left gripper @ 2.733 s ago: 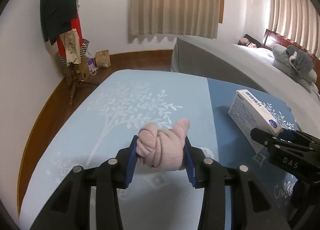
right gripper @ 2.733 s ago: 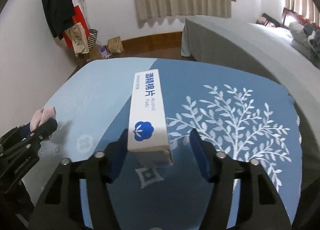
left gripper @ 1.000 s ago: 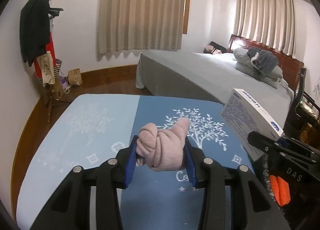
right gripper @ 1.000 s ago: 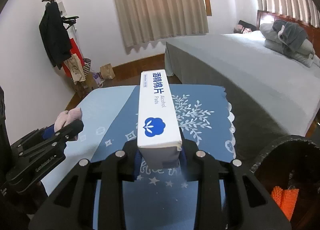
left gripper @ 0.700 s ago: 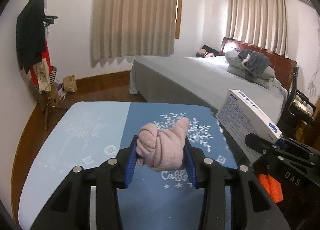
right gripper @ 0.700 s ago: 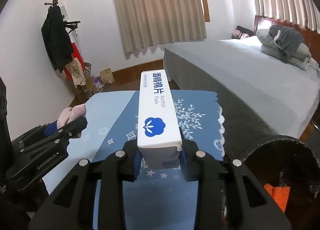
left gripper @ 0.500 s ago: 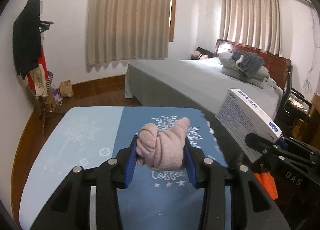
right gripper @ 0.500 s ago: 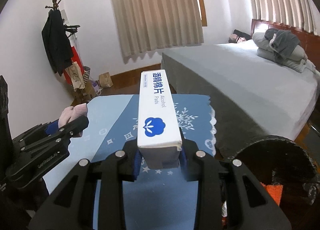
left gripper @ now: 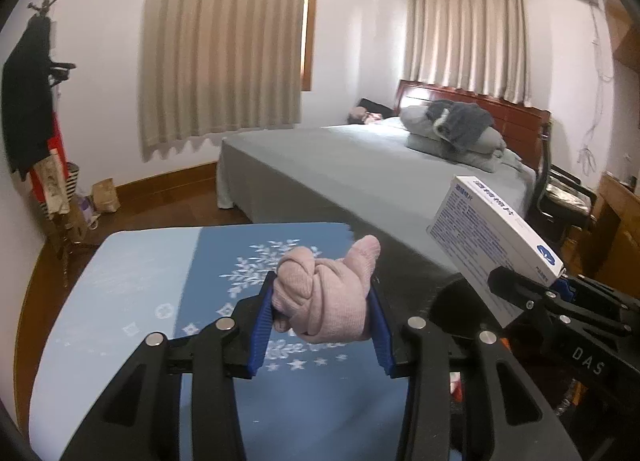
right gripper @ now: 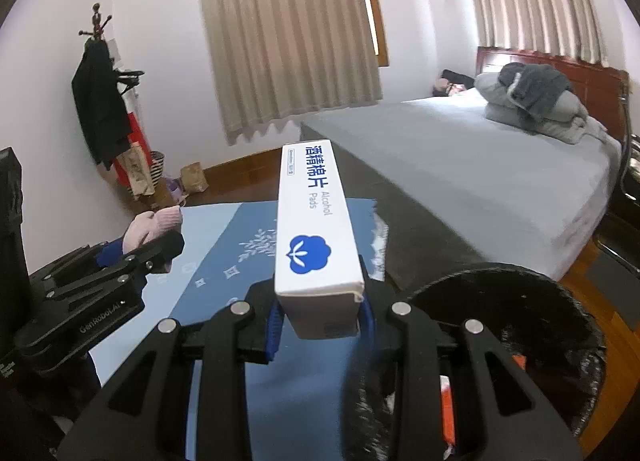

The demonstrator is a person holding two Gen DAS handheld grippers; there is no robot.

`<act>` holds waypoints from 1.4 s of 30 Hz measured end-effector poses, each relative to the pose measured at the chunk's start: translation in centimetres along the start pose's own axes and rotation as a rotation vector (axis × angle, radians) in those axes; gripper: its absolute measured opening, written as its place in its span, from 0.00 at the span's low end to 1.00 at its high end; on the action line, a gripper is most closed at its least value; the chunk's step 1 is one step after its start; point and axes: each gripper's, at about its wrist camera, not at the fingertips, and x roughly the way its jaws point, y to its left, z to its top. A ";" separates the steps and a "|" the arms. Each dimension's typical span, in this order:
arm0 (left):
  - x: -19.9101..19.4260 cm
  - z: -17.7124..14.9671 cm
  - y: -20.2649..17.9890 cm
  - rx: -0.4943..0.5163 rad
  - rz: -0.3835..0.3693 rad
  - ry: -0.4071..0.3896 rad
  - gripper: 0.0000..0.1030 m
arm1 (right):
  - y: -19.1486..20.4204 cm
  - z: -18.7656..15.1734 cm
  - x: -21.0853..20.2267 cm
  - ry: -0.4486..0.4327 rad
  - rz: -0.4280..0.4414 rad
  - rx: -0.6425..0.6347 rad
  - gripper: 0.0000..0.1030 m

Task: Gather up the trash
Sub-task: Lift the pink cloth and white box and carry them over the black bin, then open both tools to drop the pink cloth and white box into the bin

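My left gripper (left gripper: 322,307) is shut on a knotted pink sock (left gripper: 324,297) and holds it above the blue tablecloth (left gripper: 132,301). My right gripper (right gripper: 320,311) is shut on a white alcohol pads box (right gripper: 314,217) and holds it in the air. The box also shows at the right of the left wrist view (left gripper: 492,227). A black trash bin (right gripper: 516,301) stands just right of the table, with orange trash (right gripper: 448,409) inside. The sock also shows in the right wrist view (right gripper: 154,227), in the left gripper (right gripper: 140,257).
A grey bed (left gripper: 360,165) with folded bedding (left gripper: 456,133) fills the right side of the room. A coat rack (right gripper: 104,109) with clothes and bags stands by the left wall. A chair (left gripper: 560,189) stands at the bed's far right.
Both grippers have lifted and swung to the right with their loads. The trash bin has come further into view at the lower right. Both grips are unchanged.
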 end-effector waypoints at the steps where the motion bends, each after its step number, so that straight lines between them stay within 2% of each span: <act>1: 0.0 0.1 -0.6 0.006 -0.012 -0.001 0.41 | -0.5 -0.1 -0.4 -0.004 -0.011 0.005 0.29; 24: 3.3 -0.2 -14.0 0.146 -0.240 0.008 0.41 | -11.9 -4.6 -5.7 -0.005 -0.250 0.127 0.29; 42: 8.7 -2.9 -20.5 0.219 -0.329 0.097 0.41 | -19.0 -7.9 -4.0 0.067 -0.335 0.203 0.29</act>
